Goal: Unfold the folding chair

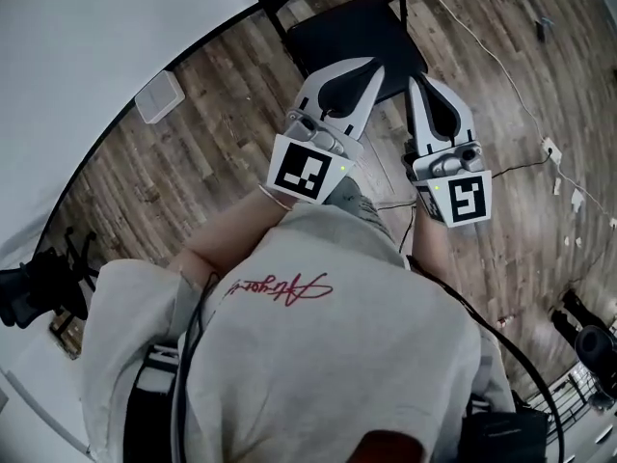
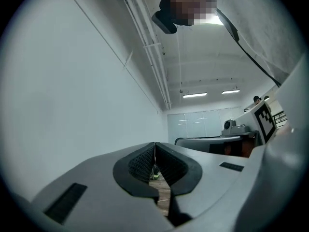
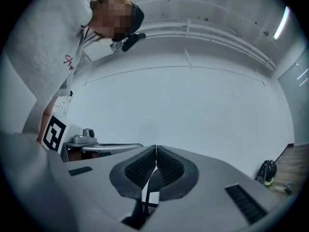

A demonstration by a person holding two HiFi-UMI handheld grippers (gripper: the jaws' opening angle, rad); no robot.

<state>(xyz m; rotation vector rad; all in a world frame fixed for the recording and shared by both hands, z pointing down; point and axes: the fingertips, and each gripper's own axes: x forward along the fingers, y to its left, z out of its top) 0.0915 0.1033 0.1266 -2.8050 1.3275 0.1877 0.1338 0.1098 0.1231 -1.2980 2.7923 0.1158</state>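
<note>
Left gripper and right gripper, jaws together and empty, face the folding chair at twelve o'clock, seemingly already unfolded.

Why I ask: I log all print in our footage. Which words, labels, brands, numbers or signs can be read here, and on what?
Unreadable: red cursive script on the person's white sweatshirt, upside down and too stylised.
No words: black-and-white square marker on the left tongs, a pattern only.
No words: black-and-white square marker on the right tongs, a pattern only.
Nothing else legible.
</note>
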